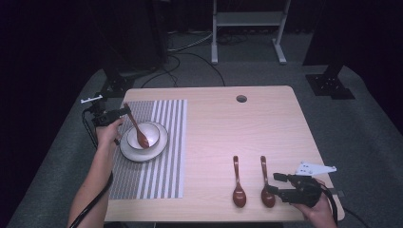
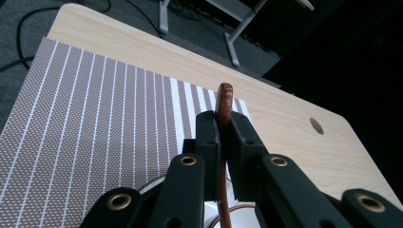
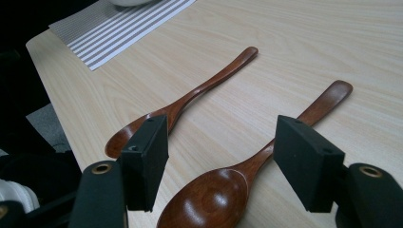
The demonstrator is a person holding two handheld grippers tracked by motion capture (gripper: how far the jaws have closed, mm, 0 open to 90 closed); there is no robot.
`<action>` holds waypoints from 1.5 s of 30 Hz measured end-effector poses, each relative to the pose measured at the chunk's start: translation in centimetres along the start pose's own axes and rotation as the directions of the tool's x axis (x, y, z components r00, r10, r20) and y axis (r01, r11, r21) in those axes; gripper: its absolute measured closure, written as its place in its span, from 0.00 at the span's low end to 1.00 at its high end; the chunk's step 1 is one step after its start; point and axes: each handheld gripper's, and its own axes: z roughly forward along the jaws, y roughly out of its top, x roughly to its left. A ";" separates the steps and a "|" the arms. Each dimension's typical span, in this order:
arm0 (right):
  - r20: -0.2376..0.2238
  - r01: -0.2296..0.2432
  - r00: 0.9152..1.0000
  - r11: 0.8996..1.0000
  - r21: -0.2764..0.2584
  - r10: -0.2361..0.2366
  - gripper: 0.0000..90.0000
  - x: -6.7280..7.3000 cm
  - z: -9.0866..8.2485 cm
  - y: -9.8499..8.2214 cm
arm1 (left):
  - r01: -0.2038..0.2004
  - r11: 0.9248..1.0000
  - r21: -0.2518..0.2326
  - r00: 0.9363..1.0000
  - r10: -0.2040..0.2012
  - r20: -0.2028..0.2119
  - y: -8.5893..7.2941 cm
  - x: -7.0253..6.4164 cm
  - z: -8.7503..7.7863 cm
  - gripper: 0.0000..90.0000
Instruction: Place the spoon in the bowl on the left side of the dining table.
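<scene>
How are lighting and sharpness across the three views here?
High view: soft overall, table lit, floor and surroundings very dark. Left gripper view: jaws and clamped spoon handle sharp enough, mat evenly lit, upper right corner black. Right gripper view: clearest, gloss on the near spoon, far spoon also crisp.

A bowl [image 1: 143, 135] is sitting on the placemat [image 1: 157, 161]; two spoons [image 1: 238, 183] [image 1: 266, 183] are lying right of the placemat.
</scene>
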 end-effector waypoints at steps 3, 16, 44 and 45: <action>0.000 0.000 1.000 1.000 -0.001 0.000 0.39 0.0 0.0 0.0 | 0.003 1.000 0.003 1.000 -0.003 -0.002 -0.1 0.1 0.0 0.93; -0.003 0.003 1.000 1.000 0.001 -0.003 0.39 0.1 0.0 0.0 | 0.014 1.000 0.012 1.000 -0.014 -0.010 -0.5 0.6 0.1 0.92; 0.024 -0.026 0.999 0.999 -0.032 0.026 0.35 -0.6 0.1 0.0 | -0.033 0.999 0.026 0.998 0.034 -0.050 -1.5 0.8 -1.5 0.50; 0.026 -0.026 0.999 0.999 -0.034 0.027 0.35 -0.7 0.0 0.0 | -0.044 0.999 0.031 0.997 0.046 -0.056 -1.5 0.8 -1.6 0.50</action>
